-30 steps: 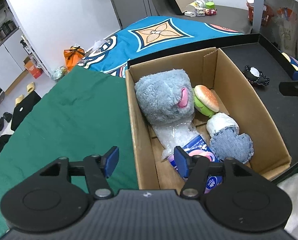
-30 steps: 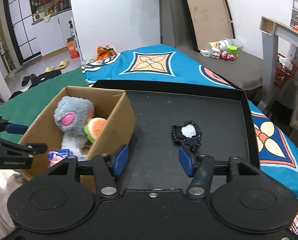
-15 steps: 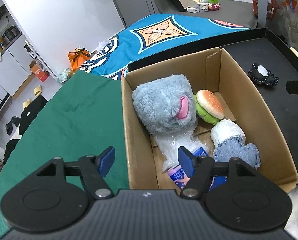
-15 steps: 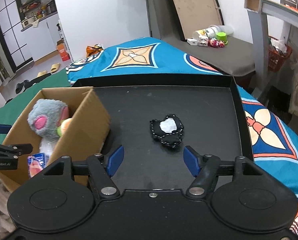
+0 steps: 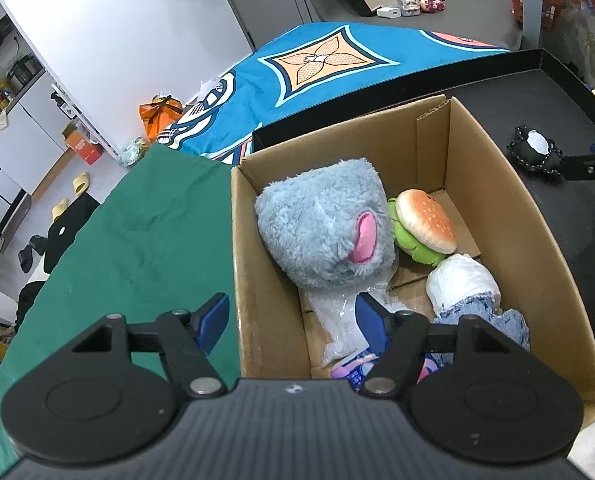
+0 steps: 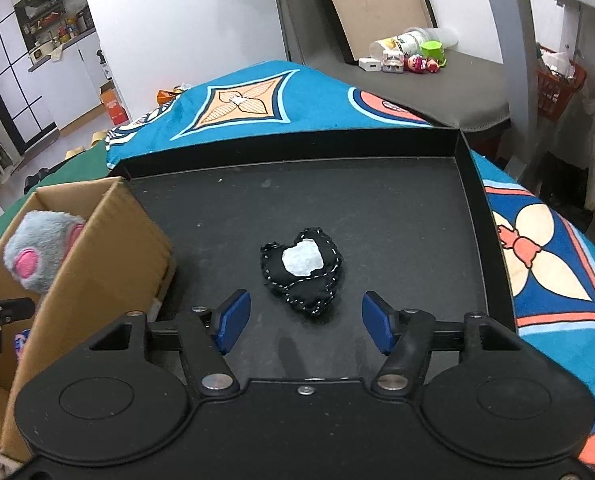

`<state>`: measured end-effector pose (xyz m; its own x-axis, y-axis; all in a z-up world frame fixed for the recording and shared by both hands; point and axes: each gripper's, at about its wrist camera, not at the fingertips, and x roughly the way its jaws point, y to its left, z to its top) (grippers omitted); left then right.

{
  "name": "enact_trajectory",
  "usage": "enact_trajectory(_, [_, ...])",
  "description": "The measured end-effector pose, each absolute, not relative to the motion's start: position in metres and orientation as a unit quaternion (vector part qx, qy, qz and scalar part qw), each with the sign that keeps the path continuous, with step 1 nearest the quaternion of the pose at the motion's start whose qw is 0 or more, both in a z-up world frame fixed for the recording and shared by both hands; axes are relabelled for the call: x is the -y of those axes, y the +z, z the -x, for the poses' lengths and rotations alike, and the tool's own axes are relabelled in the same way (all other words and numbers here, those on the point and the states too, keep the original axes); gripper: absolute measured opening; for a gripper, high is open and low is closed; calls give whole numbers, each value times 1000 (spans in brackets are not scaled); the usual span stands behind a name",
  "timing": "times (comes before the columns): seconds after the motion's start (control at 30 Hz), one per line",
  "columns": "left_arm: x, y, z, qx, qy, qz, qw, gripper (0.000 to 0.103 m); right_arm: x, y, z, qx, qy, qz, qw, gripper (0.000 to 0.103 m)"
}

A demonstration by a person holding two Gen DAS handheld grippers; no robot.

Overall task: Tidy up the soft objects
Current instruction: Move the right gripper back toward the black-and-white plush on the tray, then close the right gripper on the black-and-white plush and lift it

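A black heart-shaped cushion [image 6: 302, 275] with a white patch lies on the black tray [image 6: 377, 208]. My right gripper [image 6: 303, 326] is open and empty, just short of it, fingers either side. The cushion also shows in the left wrist view [image 5: 533, 152]. A cardboard box [image 5: 537, 240] holds a grey plush [image 5: 321, 228], a burger toy [image 5: 425, 224], a white and denim soft piece [image 5: 469, 296] and a plastic-wrapped packet [image 5: 337, 320]. My left gripper [image 5: 293, 320] is open and empty, straddling the box's left wall at its near end.
A green cloth [image 5: 137, 248] lies left of the box. A blue patterned blanket [image 6: 249, 104] lies beyond the tray. The tray has raised black walls [image 6: 481, 200]. Small toys and a cup [image 6: 413, 52] sit on a grey surface at the back.
My right gripper has swung right and moved closer to the black cushion, which now sits between its fingers. My left gripper has shifted slightly over the box. Both stay open.
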<state>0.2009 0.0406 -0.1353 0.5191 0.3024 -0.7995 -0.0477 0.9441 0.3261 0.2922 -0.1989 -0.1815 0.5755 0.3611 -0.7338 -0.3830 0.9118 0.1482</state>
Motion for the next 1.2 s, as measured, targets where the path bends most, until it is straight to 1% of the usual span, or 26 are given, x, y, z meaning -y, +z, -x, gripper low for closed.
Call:
enact_trajectory(0.1, [-40, -136, -203, -476, 102, -134, 863, 68, 199, -188, -298, -414, 208, 12, 886, 56])
enact_trajectory(0.2, [-40, -137, -205, -477, 103, -137, 862, 68, 199, -193, -302, -418, 207, 8, 884, 56])
enact_trajectory(0.37, [-40, -140, -207, -480, 103, -137, 860, 68, 195, -200, -306, -424, 210, 11, 881, 47])
enact_trajectory(0.43, [-40, -139, -206, -480, 103, -137, 860, 68, 194, -201, -308, -423, 211, 14, 881, 41])
enact_trajectory(0.47, [-40, -139, -206, -480, 103, -137, 860, 68, 193, -201, -309, -422, 214, 17, 881, 32])
enact_trajectory(0.5, [-40, -139, -206, -480, 103, -137, 860, 68, 192, -202, -309, -421, 218, 21, 880, 26])
enact_trajectory(0.57, [-40, -139, -206, -480, 103, -137, 860, 68, 191, -203, -310, -418, 223, 34, 880, 20])
enact_trajectory(0.63, [-40, -138, -207, -479, 103, -136, 861, 68, 191, -201, -310, -418, 223, 40, 880, 16])
enact_trajectory(0.7, [-40, -137, -206, -478, 104, -135, 862, 68, 194, -198, -308, -416, 220, 36, 882, 10])
enact_trajectory(0.87, [-41, -134, -203, -473, 106, -129, 865, 68, 197, -191, -297, -413, 221, 38, 883, 7])
enact_trajectory(1.2, [-45, -130, -195, -469, 101, -123, 868, 68, 204, -167, -280, -397, 216, 32, 891, 7])
